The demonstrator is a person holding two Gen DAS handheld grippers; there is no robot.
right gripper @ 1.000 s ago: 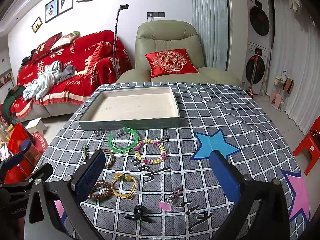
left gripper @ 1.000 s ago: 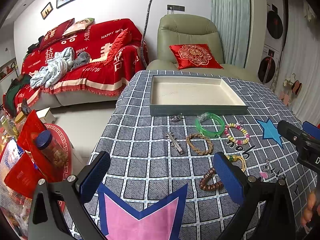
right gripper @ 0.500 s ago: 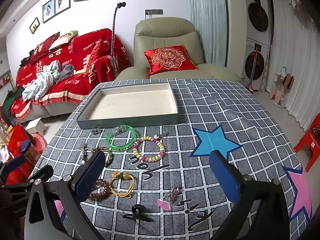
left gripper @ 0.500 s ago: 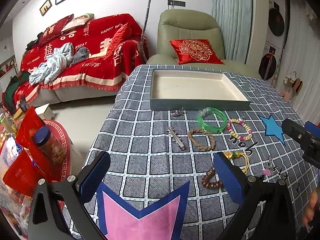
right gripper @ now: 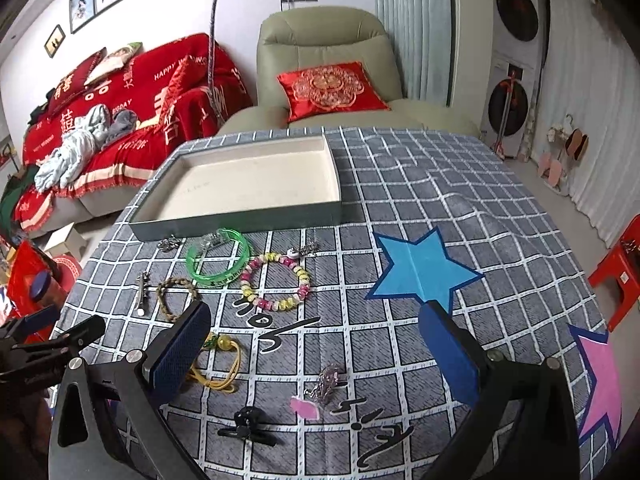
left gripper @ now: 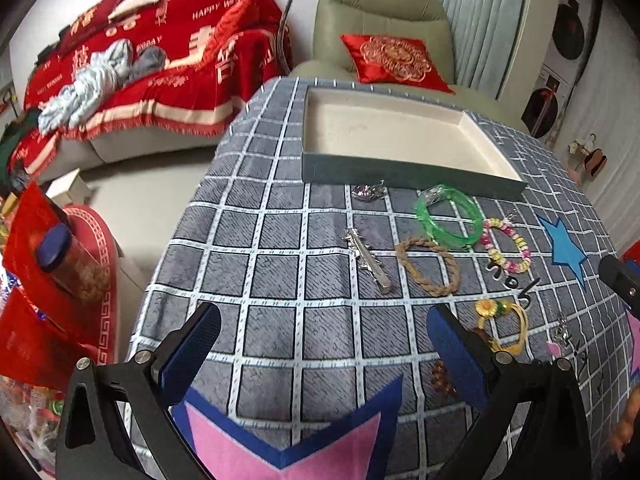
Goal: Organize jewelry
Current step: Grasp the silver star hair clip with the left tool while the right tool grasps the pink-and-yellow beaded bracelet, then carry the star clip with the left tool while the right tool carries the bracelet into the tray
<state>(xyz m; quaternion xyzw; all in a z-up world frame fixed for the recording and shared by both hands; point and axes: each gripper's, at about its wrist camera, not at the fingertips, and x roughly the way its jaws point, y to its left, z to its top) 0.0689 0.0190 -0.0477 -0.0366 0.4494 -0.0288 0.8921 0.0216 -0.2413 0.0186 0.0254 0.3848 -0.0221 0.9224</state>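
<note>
An empty grey tray with a cream inside (left gripper: 400, 174) (right gripper: 240, 222) lies at the table's far side. In front of it lie a green bangle (left gripper: 448, 217) (right gripper: 218, 258), a braided rope bracelet (left gripper: 427, 266) (right gripper: 176, 298), a pink and yellow bead bracelet (left gripper: 506, 244) (right gripper: 275, 282), a silver clip (left gripper: 366, 260) (right gripper: 141, 294), a yellow cord bracelet (left gripper: 504, 320) (right gripper: 222, 360), a brown bead bracelet (left gripper: 440, 376), a black claw clip (right gripper: 246, 422) and small charms (right gripper: 326, 384). My left gripper (left gripper: 320, 356) is open and empty above the near cloth. My right gripper (right gripper: 316, 356) is open and empty above the charms.
The table carries a grey checked cloth with a blue star (right gripper: 420, 270) and pink stars (left gripper: 280, 440). A green armchair with a red cushion (right gripper: 332, 88) stands behind it, a red-covered sofa (left gripper: 140, 72) to the left, and a jar and red bags (left gripper: 52, 264) on the floor.
Both grippers have moved forward and lower toward the table, so the jewelry looks larger and nearer. Both stay open. Nothing on the table has moved.
</note>
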